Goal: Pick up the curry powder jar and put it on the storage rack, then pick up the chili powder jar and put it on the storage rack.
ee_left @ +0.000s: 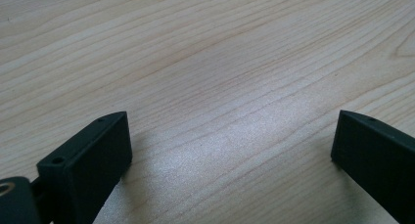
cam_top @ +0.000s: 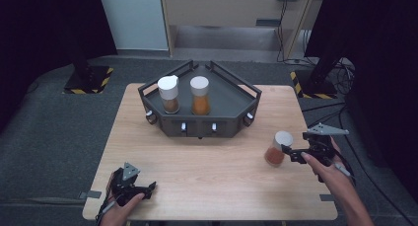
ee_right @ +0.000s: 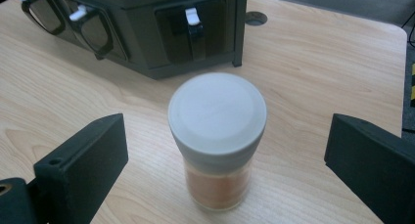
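Note:
A clear jar of orange powder with a white lid (cam_top: 277,148) (ee_right: 218,141) stands upright on the right side of the wooden table (cam_top: 207,162). My right gripper (cam_top: 291,153) (ee_right: 222,158) is open, its jaws wide on either side of the jar without touching it. A dark angular rack (cam_top: 199,103) (ee_right: 147,23) at the back centre holds two more white-lidded jars, one with brown contents (cam_top: 169,94) and one with orange (cam_top: 200,95). My left gripper (cam_top: 148,187) (ee_left: 230,145) rests open low over bare wood near the front left corner.
The rack's front face carries small white-tipped latches (ee_right: 192,18). A round hole (ee_right: 256,18) in the table lies to the right of the rack. Black stands with yellow-striped bases (cam_top: 88,80) sit on the grey floor beyond the table.

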Action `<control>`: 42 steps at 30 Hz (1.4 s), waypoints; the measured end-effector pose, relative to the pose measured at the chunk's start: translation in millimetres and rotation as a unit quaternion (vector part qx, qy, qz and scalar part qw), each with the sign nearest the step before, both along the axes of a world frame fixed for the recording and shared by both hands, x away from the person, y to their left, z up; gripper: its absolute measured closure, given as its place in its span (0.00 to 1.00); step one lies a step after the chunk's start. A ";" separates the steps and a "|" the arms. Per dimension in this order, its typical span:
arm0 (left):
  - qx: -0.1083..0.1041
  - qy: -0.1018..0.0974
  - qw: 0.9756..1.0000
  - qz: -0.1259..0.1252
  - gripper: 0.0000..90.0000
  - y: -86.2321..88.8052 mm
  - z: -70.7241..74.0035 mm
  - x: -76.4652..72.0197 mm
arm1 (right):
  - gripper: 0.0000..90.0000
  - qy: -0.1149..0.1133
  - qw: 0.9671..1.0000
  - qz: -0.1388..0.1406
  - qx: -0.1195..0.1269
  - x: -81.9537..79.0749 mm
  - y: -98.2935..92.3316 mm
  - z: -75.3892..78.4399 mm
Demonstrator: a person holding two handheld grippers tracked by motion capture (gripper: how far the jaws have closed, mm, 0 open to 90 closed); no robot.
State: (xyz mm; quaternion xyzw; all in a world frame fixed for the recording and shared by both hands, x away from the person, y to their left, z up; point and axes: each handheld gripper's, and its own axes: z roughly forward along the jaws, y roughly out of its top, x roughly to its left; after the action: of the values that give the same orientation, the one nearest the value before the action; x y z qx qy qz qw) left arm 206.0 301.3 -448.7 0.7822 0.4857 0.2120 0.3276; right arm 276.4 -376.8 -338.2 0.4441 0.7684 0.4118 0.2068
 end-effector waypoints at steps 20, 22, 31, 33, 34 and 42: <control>0.000 0.000 1.000 0.001 0.00 -0.3 0.0 -0.2 | 0.04 0.010 1.000 -0.006 -0.005 -4.2 -0.8 -30.7; 0.000 0.000 1.000 0.001 0.00 -0.3 0.0 -0.3 | 0.04 0.013 1.000 -0.011 -0.002 -3.9 -1.7 -33.8; 0.000 0.000 1.000 0.001 0.00 -0.4 0.1 -0.3 | 0.04 0.011 1.000 -0.019 0.004 0.1 -2.9 -42.3; 0.000 0.000 1.000 0.001 0.00 -0.4 0.1 -0.4 | 0.04 0.012 1.000 -0.020 0.004 1.5 -2.8 -42.9; 0.000 0.000 1.000 0.001 0.00 -0.5 0.0 -0.4 | 0.05 0.013 1.000 -0.022 0.005 3.4 -2.2 -43.2; 0.000 0.000 1.000 0.001 0.00 -0.5 0.0 -0.4 | 0.05 0.015 1.000 -0.016 -0.004 10.8 4.3 -42.8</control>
State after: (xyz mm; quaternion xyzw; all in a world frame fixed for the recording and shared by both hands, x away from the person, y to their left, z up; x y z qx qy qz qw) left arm 205.6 300.9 -448.6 0.7816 0.4868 0.2124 0.3271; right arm 287.2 -372.5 -381.0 0.4614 0.7658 0.3990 0.2035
